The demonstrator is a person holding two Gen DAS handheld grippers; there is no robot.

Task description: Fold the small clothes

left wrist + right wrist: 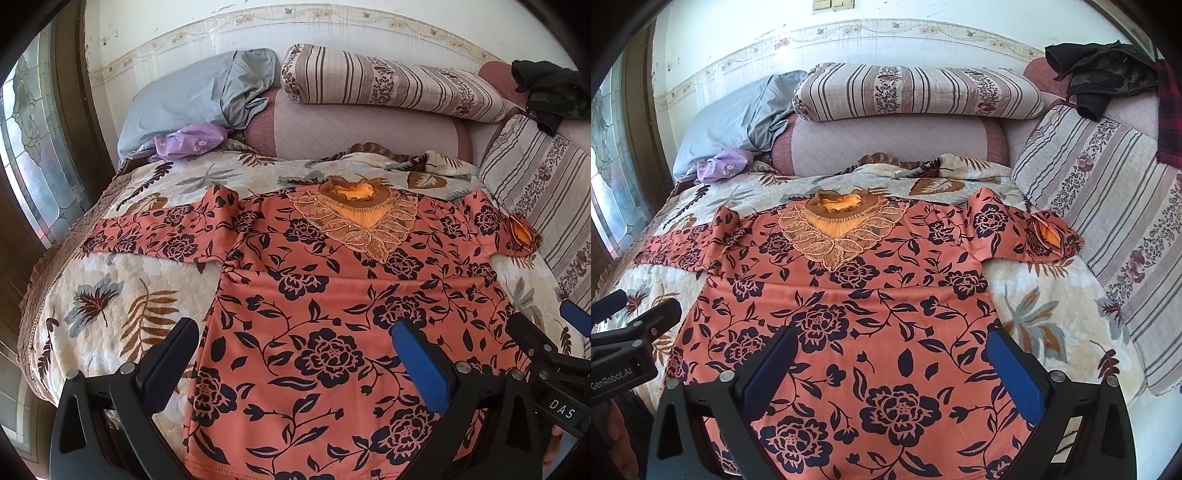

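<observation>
An orange top with dark flower print (325, 295) lies flat, front up, on the bed, collar (354, 192) at the far end, both sleeves spread sideways. It also shows in the right wrist view (857, 306). My left gripper (295, 332) is open and empty above the lower left part of the top. My right gripper (890, 339) is open and empty above the lower right part. The right gripper's fingers (532, 332) show at the right edge of the left wrist view. The left gripper (631, 314) shows at the left edge of the right wrist view.
The top lies on a leaf-print quilt (122, 295). Striped pillows (916, 92) and a striped cushion (1108, 221) line the far and right sides. A grey pillow (192, 99), a purple cloth (188, 142) and dark clothes (1108, 66) lie at the back. A window (33, 147) is at left.
</observation>
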